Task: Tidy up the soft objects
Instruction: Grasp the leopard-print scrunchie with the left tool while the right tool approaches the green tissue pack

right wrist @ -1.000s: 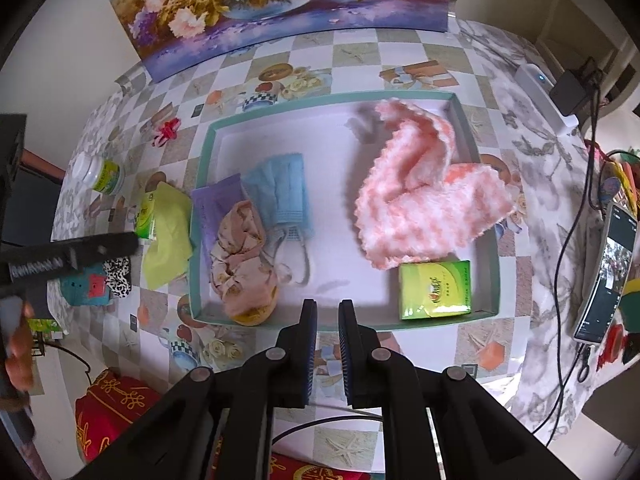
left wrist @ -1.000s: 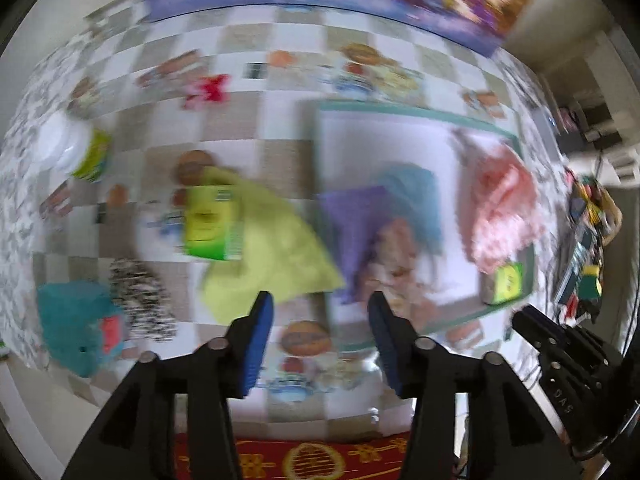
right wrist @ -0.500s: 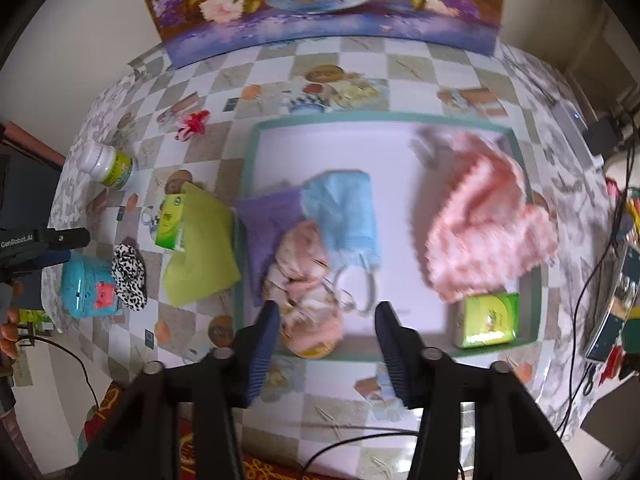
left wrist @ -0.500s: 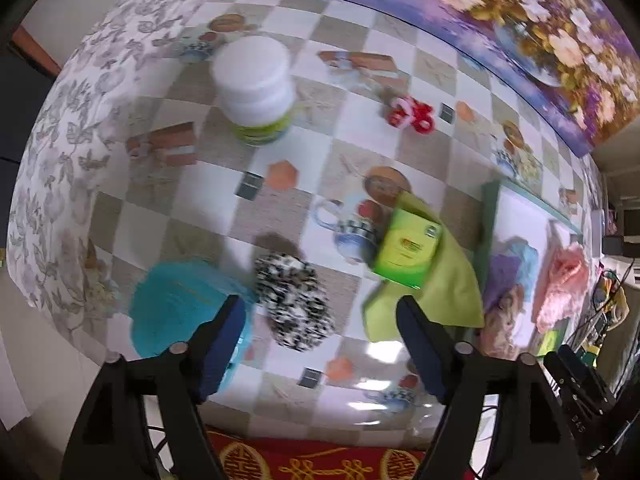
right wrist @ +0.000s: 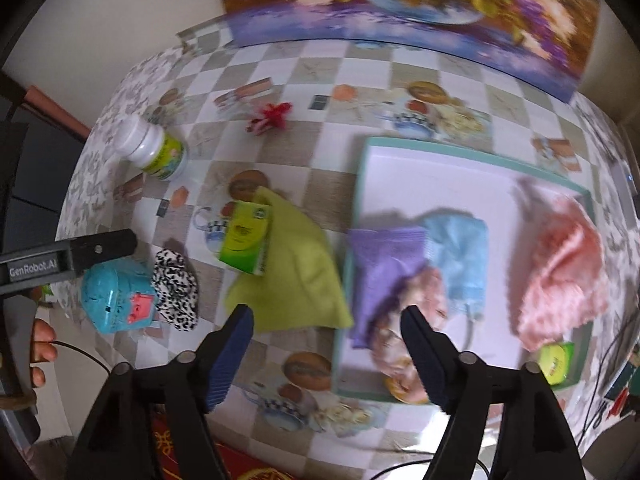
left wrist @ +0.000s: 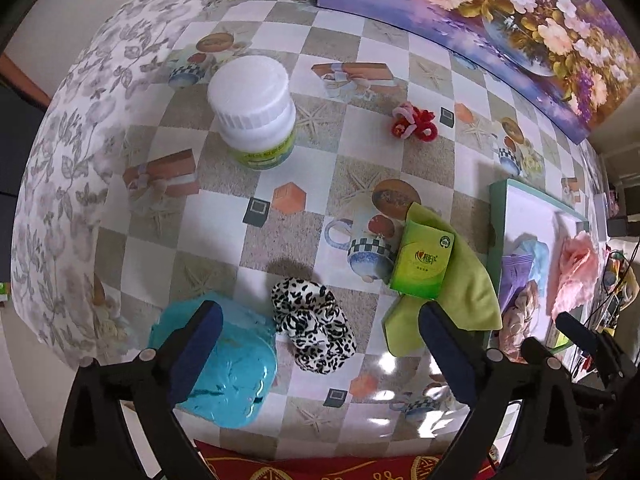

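Left gripper [left wrist: 316,346] spread wide, empty, hovering above the leopard-print scrunchie [left wrist: 314,328], which sits on the tablecloth touching the teal plastic toy [left wrist: 224,364]; likely next pick. Right gripper [right wrist: 326,344] also spread, holding nothing, over the gap between the green cloth [right wrist: 298,272] and tray [right wrist: 440,160]. Green cloth lies outside the tray, with a tissue pack [right wrist: 244,240] resting on its edge, so the pack probably must come off first. Tray already holds purple cloth [right wrist: 380,256], blue mask [right wrist: 464,248], pink towel [right wrist: 560,264]: the sorted pile. Red bow [left wrist: 412,124] and pill bottle [left wrist: 254,110] well apart.
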`<state>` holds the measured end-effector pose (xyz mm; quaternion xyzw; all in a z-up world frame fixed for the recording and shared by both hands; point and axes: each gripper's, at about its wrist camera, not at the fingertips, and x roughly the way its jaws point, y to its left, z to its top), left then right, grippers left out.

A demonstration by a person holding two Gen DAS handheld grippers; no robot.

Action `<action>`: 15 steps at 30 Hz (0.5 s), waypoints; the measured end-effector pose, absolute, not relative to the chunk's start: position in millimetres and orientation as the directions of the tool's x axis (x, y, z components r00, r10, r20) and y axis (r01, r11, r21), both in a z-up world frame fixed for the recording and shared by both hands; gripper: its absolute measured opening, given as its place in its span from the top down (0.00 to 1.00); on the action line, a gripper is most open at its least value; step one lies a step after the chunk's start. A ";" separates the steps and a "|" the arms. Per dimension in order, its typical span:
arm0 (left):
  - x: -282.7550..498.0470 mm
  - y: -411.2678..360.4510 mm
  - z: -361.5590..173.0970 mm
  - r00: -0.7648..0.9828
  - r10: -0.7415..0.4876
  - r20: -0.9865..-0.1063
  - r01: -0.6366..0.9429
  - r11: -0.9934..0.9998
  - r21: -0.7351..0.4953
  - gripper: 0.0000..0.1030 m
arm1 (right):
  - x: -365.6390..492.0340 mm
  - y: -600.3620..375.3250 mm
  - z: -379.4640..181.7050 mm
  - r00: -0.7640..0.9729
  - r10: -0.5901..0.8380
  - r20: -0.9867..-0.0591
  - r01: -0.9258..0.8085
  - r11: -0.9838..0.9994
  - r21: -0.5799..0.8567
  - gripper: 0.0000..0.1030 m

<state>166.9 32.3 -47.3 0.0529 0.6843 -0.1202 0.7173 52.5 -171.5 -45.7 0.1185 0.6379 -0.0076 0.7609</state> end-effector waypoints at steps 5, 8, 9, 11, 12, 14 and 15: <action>168.6 26.5 -59.3 -0.026 -0.088 -0.996 0.286 0.954 -0.092 0.04 | 65.8 -153.7 -53.2 0.166 0.141 -0.976 0.127 0.978 0.163 0.21; 169.2 20.5 -66.6 -0.040 -0.064 -0.997 0.314 0.947 -0.074 0.04 | 70.0 -149.4 -59.0 0.150 0.149 -0.977 0.124 0.978 0.168 0.21; 169.7 19.2 -70.0 -0.050 -0.062 -0.997 0.317 0.946 -0.075 0.04 | 71.4 -146.9 -61.1 0.140 0.150 -0.979 0.115 0.979 0.166 0.21; 170.6 16.0 -77.3 -0.075 -0.053 -0.996 0.327 0.942 -0.075 0.04 | 73.9 -143.0 -63.1 0.129 0.146 -0.981 0.101 0.982 0.159 0.21; 170.6 15.1 -79.8 -0.081 -0.044 -0.996 0.334 0.940 -0.069 0.04 | 75.1 -141.4 -63.9 0.124 0.143 -0.982 0.095 0.983 0.155 0.21; 171.2 11.6 -87.3 -0.093 -0.005 -0.996 0.357 0.933 -0.038 0.04 | 77.6 -139.5 -64.6 0.115 0.140 -0.984 0.085 0.985 0.150 0.21; 171.8 10.5 -89.9 -0.099 0.005 -0.995 0.361 0.932 -0.031 0.04 | 79.0 -139.3 -64.6 0.108 0.139 -0.984 0.081 0.986 0.148 0.21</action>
